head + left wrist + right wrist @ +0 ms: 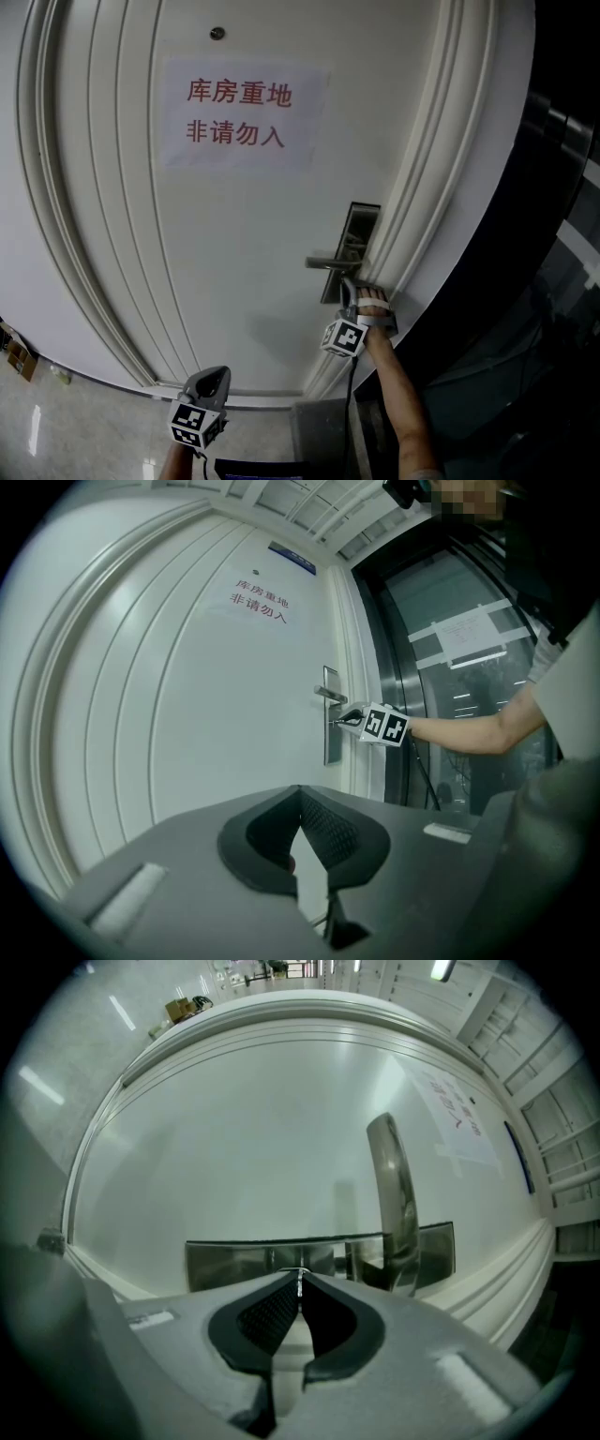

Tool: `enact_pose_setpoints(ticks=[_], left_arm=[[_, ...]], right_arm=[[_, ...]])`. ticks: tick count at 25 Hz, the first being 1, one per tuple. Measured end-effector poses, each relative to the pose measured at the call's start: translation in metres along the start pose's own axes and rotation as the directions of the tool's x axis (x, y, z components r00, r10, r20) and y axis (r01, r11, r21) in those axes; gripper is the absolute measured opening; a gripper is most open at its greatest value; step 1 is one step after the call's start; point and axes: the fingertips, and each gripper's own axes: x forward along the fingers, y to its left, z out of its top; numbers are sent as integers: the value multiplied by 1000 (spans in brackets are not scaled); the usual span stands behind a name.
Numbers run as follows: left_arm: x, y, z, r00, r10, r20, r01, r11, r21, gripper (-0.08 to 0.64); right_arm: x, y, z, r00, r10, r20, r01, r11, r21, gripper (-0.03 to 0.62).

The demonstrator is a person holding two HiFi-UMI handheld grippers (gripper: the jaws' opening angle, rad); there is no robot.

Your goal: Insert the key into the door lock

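Observation:
A white door carries a steel lock plate with a lever handle. My right gripper is held level against the plate just below the handle, shut on a thin metal key seen edge-on between its pads. The key's tip meets the lock plate left of the handle; the keyhole itself is hidden. From the left gripper view the right gripper sits at the plate. My left gripper hangs low and apart from the door, shut and empty.
A paper sign with red characters is stuck high on the door. Moulded door frame runs right of the lock, with dark glass panels beyond. A glossy floor and a small box lie at lower left.

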Motion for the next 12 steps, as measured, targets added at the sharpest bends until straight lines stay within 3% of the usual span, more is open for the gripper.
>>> enact_pose_setpoints(ticks=[4,12], left_arm=[[-2,0,0,1000,3,-1,-3,1000,1,2],[-7,-2,1,1000,5,0,-5,1000,7,2]], right_arm=[[0,1,-1,1000,0,9,0,999,32,19],[-6,0,1,1000,8,21,-10,997,74,131]])
